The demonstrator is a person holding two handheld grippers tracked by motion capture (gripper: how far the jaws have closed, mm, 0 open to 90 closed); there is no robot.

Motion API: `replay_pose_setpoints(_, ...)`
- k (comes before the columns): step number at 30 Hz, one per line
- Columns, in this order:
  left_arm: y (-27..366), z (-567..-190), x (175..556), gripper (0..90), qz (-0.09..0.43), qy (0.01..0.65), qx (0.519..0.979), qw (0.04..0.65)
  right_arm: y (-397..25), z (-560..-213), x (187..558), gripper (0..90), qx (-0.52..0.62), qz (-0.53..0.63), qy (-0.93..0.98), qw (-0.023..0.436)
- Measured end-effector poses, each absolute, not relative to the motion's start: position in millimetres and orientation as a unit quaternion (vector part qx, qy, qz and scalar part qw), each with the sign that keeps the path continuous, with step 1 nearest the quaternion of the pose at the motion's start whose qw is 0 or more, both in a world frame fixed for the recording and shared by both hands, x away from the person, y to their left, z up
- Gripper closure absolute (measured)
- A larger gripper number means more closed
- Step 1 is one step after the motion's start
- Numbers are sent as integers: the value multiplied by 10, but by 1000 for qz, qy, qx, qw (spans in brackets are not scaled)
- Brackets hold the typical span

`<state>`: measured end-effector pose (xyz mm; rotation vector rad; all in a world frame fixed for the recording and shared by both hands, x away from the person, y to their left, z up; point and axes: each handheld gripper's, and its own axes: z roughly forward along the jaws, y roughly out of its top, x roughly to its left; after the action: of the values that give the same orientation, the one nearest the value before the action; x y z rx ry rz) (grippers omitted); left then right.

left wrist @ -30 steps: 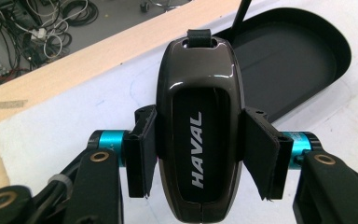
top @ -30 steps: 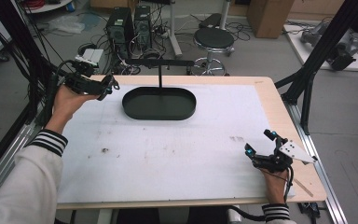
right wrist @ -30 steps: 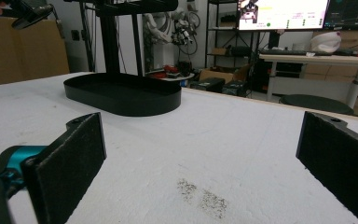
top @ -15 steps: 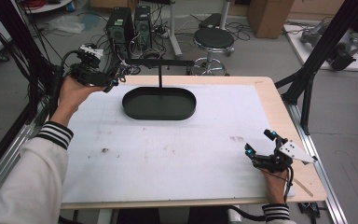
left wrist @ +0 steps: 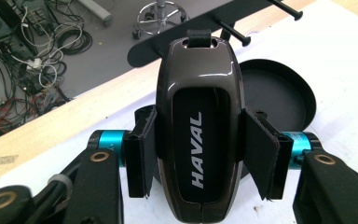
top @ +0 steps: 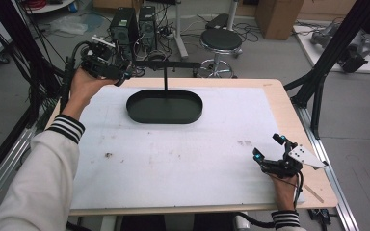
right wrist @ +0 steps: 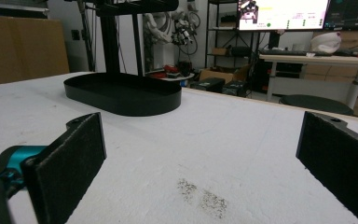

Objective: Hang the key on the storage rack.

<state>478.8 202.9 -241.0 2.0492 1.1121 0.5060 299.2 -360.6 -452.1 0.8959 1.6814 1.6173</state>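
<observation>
Glossy dark-brown plastic marks the key fob (left wrist: 198, 126), which is clamped by its long sides between the pads of the left claw (left wrist: 200, 154), strap loop outermost; it is held raised near the left end of the black stand's crossbar (top: 166, 64), above the oval tray (top: 164, 107), presumably so that the loop can be hooked on a peg (left wrist: 279, 6); the right claw (top: 270, 153) is rested wide open and empty on the white table (top: 173, 159), well apart, out of the way.

Left hand-held gripper (top: 107, 65) with key fob (left wrist: 198, 123), now higher, farther back.
</observation>
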Motion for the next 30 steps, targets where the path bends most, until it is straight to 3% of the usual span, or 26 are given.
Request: replay_pose_setpoints(30, 1963, -2441, 4939, 486, 217, 444, 786, 370, -3605, -4522, 2993, 3, 340, 617, 637, 314)
